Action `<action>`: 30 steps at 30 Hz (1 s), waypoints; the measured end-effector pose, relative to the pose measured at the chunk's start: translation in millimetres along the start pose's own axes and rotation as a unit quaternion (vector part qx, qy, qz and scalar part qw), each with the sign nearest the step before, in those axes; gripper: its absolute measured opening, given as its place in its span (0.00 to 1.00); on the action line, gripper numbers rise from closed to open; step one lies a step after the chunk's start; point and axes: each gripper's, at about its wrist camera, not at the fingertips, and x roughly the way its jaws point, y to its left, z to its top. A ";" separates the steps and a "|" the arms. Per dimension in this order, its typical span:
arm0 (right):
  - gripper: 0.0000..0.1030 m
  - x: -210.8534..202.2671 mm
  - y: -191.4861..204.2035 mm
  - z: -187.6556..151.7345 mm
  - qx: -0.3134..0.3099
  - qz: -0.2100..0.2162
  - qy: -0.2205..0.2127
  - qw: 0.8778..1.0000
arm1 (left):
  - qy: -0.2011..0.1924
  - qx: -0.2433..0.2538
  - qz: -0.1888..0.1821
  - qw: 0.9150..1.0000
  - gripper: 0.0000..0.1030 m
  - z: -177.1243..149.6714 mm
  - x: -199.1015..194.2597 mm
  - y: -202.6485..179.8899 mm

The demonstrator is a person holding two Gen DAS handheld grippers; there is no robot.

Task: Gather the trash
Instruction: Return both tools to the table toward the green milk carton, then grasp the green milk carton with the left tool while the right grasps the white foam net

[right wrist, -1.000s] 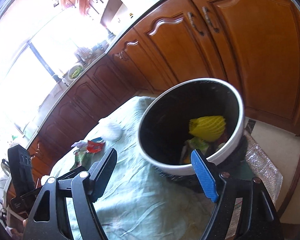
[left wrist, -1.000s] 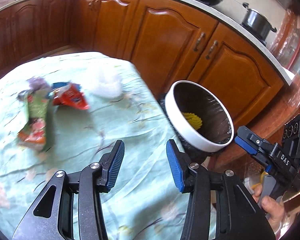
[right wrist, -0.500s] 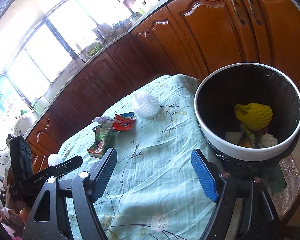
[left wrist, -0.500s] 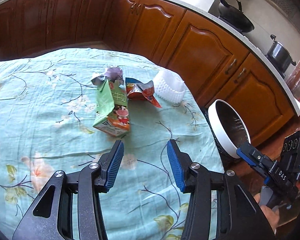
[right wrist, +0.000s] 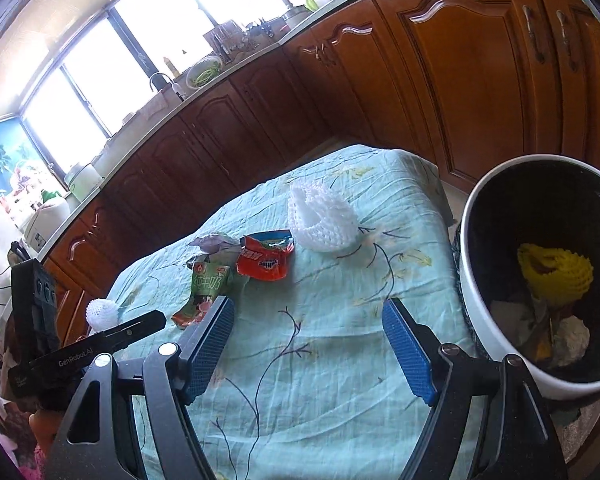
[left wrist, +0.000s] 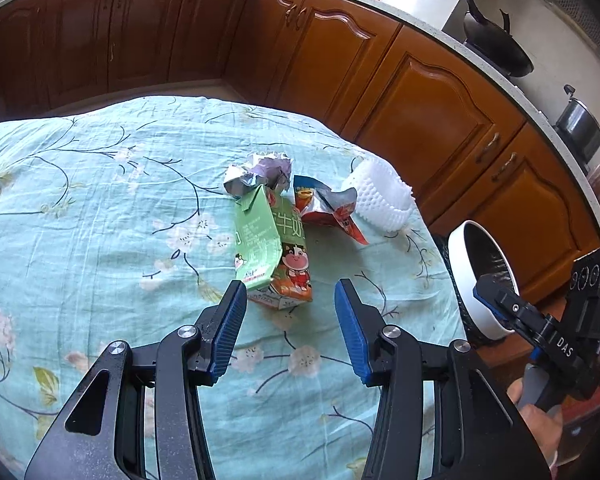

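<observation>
Left tongs (left wrist: pixel 288 330): held apart, empty, lower centre of the left view, just short of the milk carton.
Milk carton (left wrist: pixel 274 254): green, lying on the tabletop (left wrist: pixel 80 220), mid-frame.
Foil scrap (left wrist: pixel 258 172): crumpled, touching the carton's far end.
Red wrapper (left wrist: pixel 326 210): just right of the carton.
White foam net (left wrist: pixel 380 200): right of the wrapper, near the tabletop's edge.
Right tongs (right wrist: pixel 310 342): spread wide, empty.
Bin (right wrist: pixel 476 280): far right of the right view; yellow foam net (right wrist: pixel 556 276) and other scraps already inside.
Progress: partly done; four pieces judged left.
Change: half a second earlier the carton was farther from the left tongs.
</observation>
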 end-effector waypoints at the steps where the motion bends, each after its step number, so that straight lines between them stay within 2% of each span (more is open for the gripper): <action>1: 0.77 5.1 -0.7 5.4 0.000 0.001 0.002 1.000 | 0.001 0.000 0.001 1.000 0.45 3.7 3.0 0.7; 8: 0.77 50.5 -11.9 39.0 0.010 -0.006 0.013 1.000 | 0.011 0.021 0.016 1.000 0.44 25.9 29.2 1.3; 13: 0.76 85.6 -13.4 55.0 0.004 -0.011 0.027 1.000 | 0.031 0.035 0.023 0.999 0.42 27.9 46.8 2.4; 14: 0.74 92.3 -13.2 56.8 0.001 -0.013 0.031 0.999 | 0.033 0.037 0.023 0.999 0.40 27.6 49.0 3.1; 15: 0.74 99.0 -13.4 58.4 -0.001 -0.015 0.036 0.999 | 0.036 0.038 0.021 0.998 0.33 27.3 51.5 3.3; 16: 0.67 105.3 -13.9 59.3 -0.003 -0.018 0.041 0.999 | 0.039 0.040 0.019 0.998 0.22 26.9 53.6 3.5; 17: 0.46 110.1 -14.1 59.3 -0.005 -0.022 0.047 0.999 | 0.040 0.042 0.018 0.998 0.17 26.5 54.9 3.9; 19: 0.19 114.3 -15.6 58.2 -0.006 -0.030 0.057 0.998 | 0.032 0.051 0.019 0.998 0.11 25.0 51.9 2.5; 22: 0.16 99.7 -11.8 50.2 -0.014 -0.029 0.048 0.998 | 0.021 0.061 0.020 0.998 0.06 22.3 46.2 1.2; 30: 0.15 41.7 -0.9 23.5 -0.016 -0.001 0.023 1.000 | 0.015 0.063 -0.004 0.998 0.05 5.3 23.0 -1.7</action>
